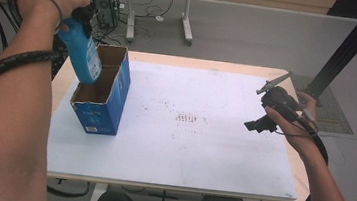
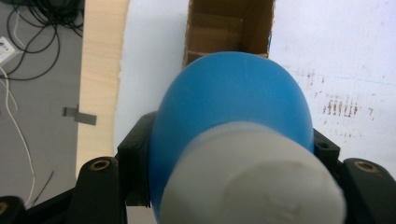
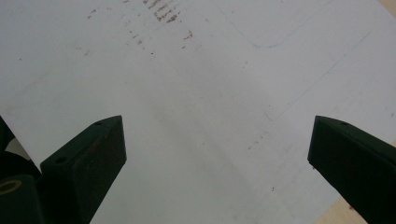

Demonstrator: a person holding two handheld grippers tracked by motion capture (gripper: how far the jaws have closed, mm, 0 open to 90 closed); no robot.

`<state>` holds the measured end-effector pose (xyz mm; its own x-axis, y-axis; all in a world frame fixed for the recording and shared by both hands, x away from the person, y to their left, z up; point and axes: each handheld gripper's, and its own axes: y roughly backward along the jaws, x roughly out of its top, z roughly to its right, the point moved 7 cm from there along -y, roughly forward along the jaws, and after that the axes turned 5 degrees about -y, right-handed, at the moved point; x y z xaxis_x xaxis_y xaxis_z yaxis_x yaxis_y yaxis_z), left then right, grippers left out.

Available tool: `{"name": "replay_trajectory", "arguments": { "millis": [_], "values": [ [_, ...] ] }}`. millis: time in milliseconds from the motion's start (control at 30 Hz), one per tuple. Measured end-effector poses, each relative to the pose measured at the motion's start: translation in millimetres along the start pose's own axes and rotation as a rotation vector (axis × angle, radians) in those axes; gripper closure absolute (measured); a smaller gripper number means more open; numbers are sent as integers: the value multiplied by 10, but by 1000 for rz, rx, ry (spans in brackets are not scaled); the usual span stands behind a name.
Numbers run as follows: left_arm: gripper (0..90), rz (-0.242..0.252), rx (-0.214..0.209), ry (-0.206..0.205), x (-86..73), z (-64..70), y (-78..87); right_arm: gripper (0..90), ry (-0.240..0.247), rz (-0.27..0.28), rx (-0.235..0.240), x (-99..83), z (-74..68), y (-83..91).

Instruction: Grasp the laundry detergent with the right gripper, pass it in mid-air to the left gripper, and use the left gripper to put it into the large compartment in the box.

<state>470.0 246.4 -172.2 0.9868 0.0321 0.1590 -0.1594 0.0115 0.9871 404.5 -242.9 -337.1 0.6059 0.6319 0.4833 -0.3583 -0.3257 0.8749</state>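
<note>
bottle (image 1: 83, 53): base hidden inside box (image 1: 100, 107) | cap (image 2: 252, 186): blurred, cut by bottom edge

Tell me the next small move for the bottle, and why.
Probably lower it straight down. The left claw grips the blue bottle near its cap, with the base already dipping into the open cardboard box; the right claw waits open.

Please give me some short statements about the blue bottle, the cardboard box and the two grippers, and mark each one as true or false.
1. The left gripper holds a blue plastic bottle with a white cap. True.
2. The bottle lies flat on the white sheet. False: it is held above the open blue cardboard box.
3. The right gripper is open and holds nothing. True.
4. The box is closed. False: its top is open.
</note>
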Motion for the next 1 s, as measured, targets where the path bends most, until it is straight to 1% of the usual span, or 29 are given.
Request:
{"name": "replay_trajectory", "arguments": {
  "millis": [100, 233, 467, 567, 767, 1000],
  "values": [
    [369, -11, -5, -2, -14, 14, -109, 41, 5, -2, 0, 7, -4, -2],
    [369, -16, -10, -10, -21, 37, -209, 42, 11, -6, -2, 19, -8, -11],
    [369, -26, -20, -17, -28, 58, -391, 42, 6, -8, -7, 9, 6, -5],
    [368, -20, -17, -25, -29, 64, -468, 42, -1, -12, -11, -12, 19, -1],
    [368, -38, -15, -29, -60, 71, -628, 42, -5, -18, -9, -36, 21, -17],
    [368, -38, 0, -51, -109, 63, -828, 42, -4, -22, -6, -45, 12, -45]
  ]
}}
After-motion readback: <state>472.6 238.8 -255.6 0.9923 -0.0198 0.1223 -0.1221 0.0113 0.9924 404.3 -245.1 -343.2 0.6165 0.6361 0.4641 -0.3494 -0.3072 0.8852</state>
